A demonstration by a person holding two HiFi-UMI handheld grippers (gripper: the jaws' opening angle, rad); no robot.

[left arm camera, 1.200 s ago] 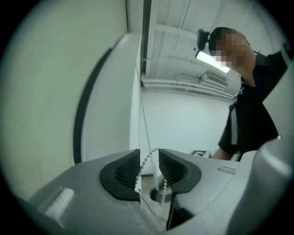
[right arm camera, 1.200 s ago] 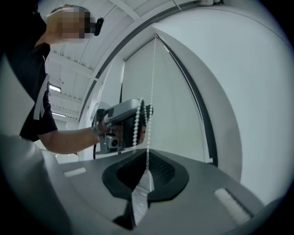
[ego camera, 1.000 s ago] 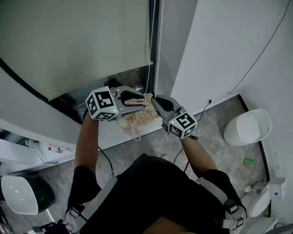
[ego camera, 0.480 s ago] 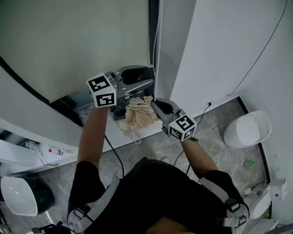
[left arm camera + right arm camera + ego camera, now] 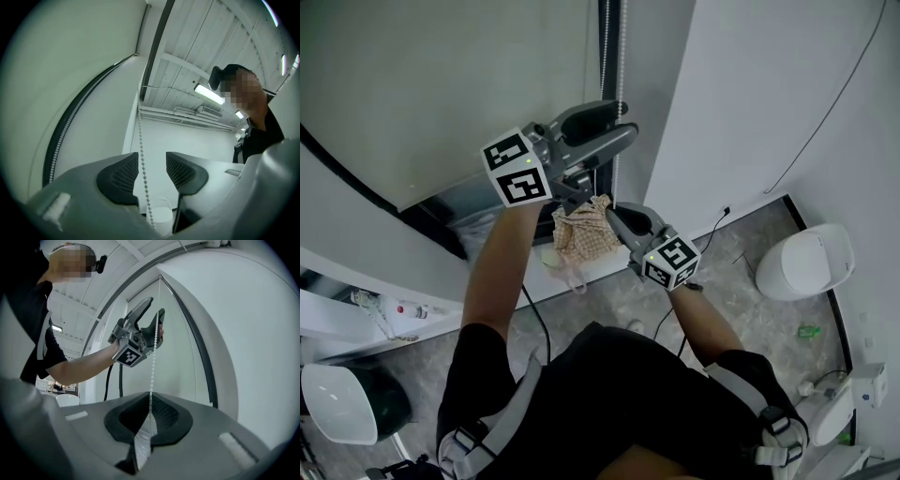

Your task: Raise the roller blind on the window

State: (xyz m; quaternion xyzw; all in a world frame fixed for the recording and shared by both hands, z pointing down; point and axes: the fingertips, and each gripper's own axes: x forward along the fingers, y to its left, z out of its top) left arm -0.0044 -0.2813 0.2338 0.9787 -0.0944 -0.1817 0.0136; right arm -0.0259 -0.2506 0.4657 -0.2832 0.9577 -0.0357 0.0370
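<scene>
The pale roller blind (image 5: 441, 84) covers the window at upper left, its bottom bar near the sill. Its white bead chain (image 5: 622, 56) hangs beside the dark frame. My left gripper (image 5: 614, 131) is raised and tilted upward. Its jaws have just been opening and stand open, with the bead chain (image 5: 142, 154) running between the pads (image 5: 119, 176) untouched. Lower down, my right gripper (image 5: 617, 212) is shut on the chain. In the right gripper view the chain (image 5: 152, 362) runs taut from the shut jaws of the right gripper (image 5: 149, 416) up to the left gripper (image 5: 151, 324).
A checked cloth (image 5: 586, 234) lies on the window sill just below the grippers. The white wall (image 5: 750, 94) stands close on the right. A white bin (image 5: 806, 262) and a black cable (image 5: 717, 225) are on the floor at right, and a white basin (image 5: 337, 398) sits at lower left.
My left gripper has risen from sill level up along the chain and tipped upward, jaws wider apart. The right gripper has stayed put on the chain.
</scene>
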